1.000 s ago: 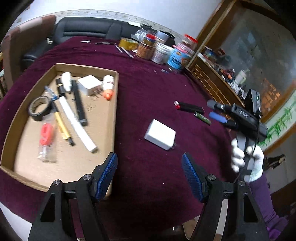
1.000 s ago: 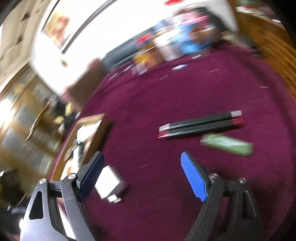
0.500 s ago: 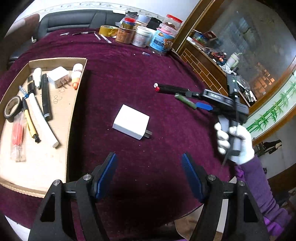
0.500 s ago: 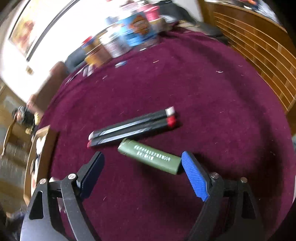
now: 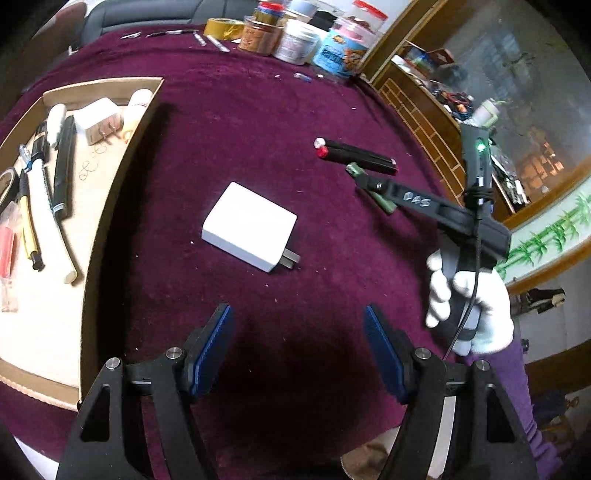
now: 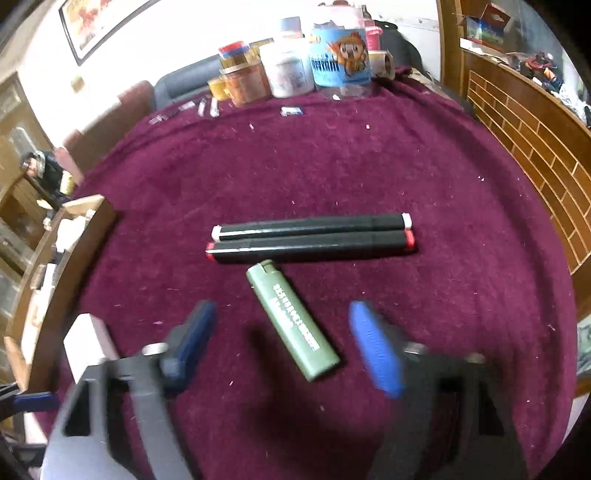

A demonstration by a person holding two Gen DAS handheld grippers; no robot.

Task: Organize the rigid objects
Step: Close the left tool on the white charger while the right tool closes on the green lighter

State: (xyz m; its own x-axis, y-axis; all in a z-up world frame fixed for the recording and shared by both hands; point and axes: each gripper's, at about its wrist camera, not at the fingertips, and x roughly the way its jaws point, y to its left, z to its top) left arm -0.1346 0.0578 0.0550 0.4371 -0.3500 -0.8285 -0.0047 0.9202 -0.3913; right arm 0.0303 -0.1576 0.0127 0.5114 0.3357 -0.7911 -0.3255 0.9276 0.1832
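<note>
A green lighter lies on the maroon cloth between the open fingers of my right gripper, its far end near two black markers. In the left wrist view the right gripper's arm reaches over the lighter beside the markers. A white charger lies in front of my left gripper, which is open and empty above the cloth. A cardboard tray at the left holds pens, tape and another charger.
Jars and tubs and a yellow tape roll stand at the table's far edge. A wooden cabinet lies to the right. The white charger and tray wall show at the right wrist view's left.
My right gripper has swung toward the lighter and come down so its open fingers straddle it. My left gripper has drifted closer to the white charger. Both stay open.
</note>
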